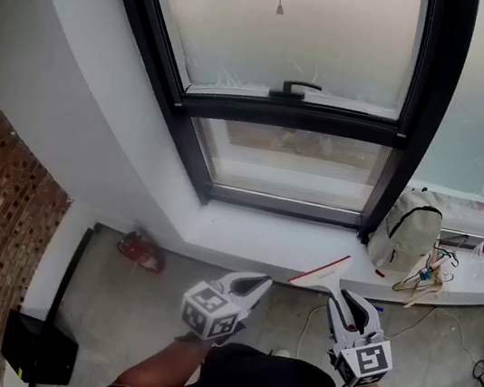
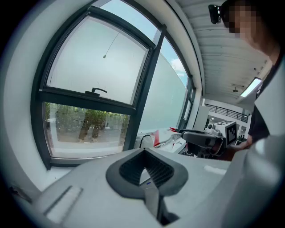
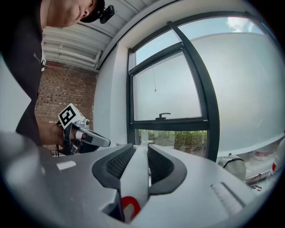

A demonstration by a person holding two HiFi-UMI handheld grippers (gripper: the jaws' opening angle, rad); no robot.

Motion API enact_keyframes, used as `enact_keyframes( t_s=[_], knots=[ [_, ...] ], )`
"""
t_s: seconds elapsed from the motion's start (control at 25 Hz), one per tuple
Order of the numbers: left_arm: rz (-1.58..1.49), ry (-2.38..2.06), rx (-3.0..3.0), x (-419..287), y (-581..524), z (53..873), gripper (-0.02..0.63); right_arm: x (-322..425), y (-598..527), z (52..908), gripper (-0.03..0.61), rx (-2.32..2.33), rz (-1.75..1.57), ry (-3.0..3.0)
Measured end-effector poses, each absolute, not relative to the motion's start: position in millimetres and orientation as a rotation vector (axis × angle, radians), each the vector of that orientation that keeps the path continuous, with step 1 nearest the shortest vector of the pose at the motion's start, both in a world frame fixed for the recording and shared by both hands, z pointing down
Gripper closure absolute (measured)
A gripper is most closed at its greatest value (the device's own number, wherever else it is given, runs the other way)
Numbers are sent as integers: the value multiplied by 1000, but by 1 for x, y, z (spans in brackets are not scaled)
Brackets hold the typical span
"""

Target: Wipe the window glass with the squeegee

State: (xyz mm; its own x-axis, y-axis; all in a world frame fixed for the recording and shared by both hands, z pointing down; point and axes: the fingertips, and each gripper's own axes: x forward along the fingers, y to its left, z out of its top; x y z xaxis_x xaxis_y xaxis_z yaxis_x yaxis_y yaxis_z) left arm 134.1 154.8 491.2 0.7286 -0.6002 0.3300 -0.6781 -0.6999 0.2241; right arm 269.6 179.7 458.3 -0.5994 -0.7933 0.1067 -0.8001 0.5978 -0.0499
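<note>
The right gripper (image 1: 341, 301) is clamping the squeegee (image 1: 321, 272) by its white handle, with the jaws narrow around it. The red-edged blade is pointing out toward 11 o'clock, by the front edge of the white sill (image 1: 244, 234). The left gripper (image 1: 256, 284) is sitting just at 9 o'clock of the right one, its jaws pressed together with nothing between them. The window glass (image 1: 314, 35) is up at 12 o'clock, well apart from the blade. A beige backpack (image 1: 409, 230) is leaning on the sill at 2 o'clock of the squeegee. A red fire extinguisher (image 1: 142, 252) is lying on the floor out at 9 o'clock.
</note>
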Motion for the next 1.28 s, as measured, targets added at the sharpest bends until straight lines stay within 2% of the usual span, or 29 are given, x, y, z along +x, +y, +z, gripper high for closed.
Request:
enact_keyframes(
  t_s=[0.84,1.28],
  knots=[
    [388,-962,2614,158,147,491,613,288,167,458,449,1371,190,-2786],
    [473,-946,2551,145,123,508,613,290,130,480,449,1450,332,-2767]
  ],
)
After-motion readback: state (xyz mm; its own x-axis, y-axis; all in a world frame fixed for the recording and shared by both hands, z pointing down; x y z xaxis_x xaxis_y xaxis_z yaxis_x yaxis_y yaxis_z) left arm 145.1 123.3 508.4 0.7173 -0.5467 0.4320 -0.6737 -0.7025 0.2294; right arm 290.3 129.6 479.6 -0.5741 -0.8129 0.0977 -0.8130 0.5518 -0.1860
